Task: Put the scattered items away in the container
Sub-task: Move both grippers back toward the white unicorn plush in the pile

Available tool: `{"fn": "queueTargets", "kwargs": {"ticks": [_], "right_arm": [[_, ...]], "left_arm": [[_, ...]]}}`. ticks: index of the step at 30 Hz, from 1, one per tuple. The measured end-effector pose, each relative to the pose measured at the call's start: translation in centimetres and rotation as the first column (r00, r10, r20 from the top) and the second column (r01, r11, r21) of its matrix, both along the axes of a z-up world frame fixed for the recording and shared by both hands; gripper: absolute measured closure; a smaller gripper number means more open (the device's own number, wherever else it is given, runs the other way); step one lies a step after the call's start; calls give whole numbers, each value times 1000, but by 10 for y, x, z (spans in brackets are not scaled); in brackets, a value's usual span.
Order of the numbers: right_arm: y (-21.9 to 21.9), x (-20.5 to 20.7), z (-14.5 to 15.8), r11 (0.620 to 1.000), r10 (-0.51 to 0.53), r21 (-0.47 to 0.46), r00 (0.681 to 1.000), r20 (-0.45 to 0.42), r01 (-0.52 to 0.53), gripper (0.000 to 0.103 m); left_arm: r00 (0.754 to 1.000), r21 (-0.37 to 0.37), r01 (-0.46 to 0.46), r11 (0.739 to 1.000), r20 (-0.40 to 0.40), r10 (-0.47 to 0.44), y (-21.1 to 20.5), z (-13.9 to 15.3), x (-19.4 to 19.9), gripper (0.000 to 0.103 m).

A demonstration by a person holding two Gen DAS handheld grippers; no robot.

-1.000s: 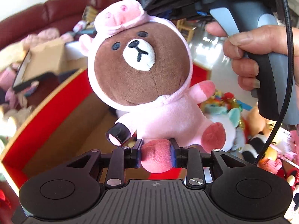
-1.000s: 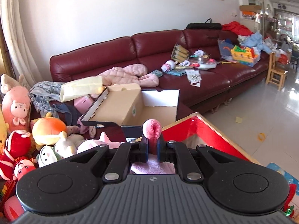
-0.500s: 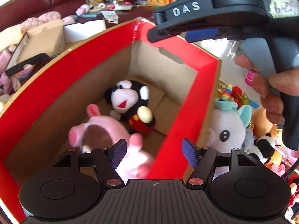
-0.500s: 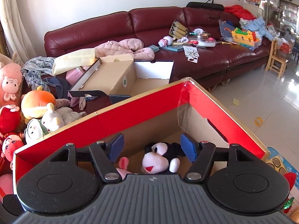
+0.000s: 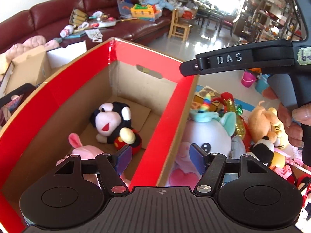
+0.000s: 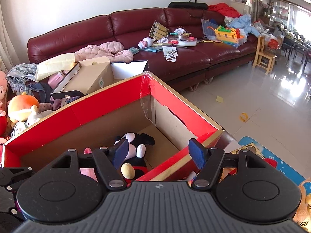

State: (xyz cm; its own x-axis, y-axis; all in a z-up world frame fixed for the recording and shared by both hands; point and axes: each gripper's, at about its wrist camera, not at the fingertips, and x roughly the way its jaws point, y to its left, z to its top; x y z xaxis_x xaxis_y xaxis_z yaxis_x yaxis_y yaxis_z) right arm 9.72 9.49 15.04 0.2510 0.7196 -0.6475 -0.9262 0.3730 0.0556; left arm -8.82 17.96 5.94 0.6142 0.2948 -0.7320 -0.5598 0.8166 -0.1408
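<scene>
- Left gripper (image 5: 161,156): jaws stood wide apart with nothing pressed between the blue pads; they had been opening within the last second. It hung over the near right wall of the red cardboard box (image 5: 176,104), one pad inside the box, the other outside it.
- Right gripper (image 6: 159,153): jaws likewise spread and empty, having just been opening too. It sat above the same box (image 6: 108,104), looking into it from the near side.
- Pink-suited bear plush (image 5: 81,150): lay on the box floor at the near end, one pink ear sticking up, mostly hidden behind the left gripper body. In the right wrist view only a sliver of pink (image 6: 87,162) showed behind the left finger.
- Black-and-white mouse plush (image 5: 113,124): lay on the box floor just beyond the bear; whether the two touched could not be told. Also seen in the right wrist view (image 6: 134,147).
- Outside the box, right of its wall: white unicorn plush (image 5: 209,132), with an orange plush (image 5: 262,120) and a small panda plush (image 5: 264,150) further right, all on the floor.
- A person's hand (image 5: 291,122) gripped the handle of the right gripper at the right edge of the left wrist view.
- Background: dark red sofa (image 6: 124,23) strewn with clutter; open tan carton (image 6: 91,77) behind the red box.
</scene>
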Motion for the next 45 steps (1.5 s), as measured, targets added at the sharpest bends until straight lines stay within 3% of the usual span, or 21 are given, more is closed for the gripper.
{"fn": "queueTargets", "kwargs": {"ticks": [7, 22, 38, 45], "right_arm": [[-21, 5, -7, 1000, -28, -5, 1000, 4, 28, 30], [-68, 20, -41, 993, -115, -45, 990, -86, 111, 30], [-83, 7, -68, 992, -103, -87, 980, -169, 89, 30], [-89, -5, -64, 995, -76, -79, 977, -201, 61, 34]], "left_arm": [[997, -11, 77, 997, -9, -77, -21, -7, 12, 25], [971, -37, 215, 976, -103, -217, -65, -47, 43, 25], [953, -64, 218, 974, -202, -227, -65, -88, 46, 25], [947, -65, 232, 970, -214, -241, -63, -99, 39, 25]]}}
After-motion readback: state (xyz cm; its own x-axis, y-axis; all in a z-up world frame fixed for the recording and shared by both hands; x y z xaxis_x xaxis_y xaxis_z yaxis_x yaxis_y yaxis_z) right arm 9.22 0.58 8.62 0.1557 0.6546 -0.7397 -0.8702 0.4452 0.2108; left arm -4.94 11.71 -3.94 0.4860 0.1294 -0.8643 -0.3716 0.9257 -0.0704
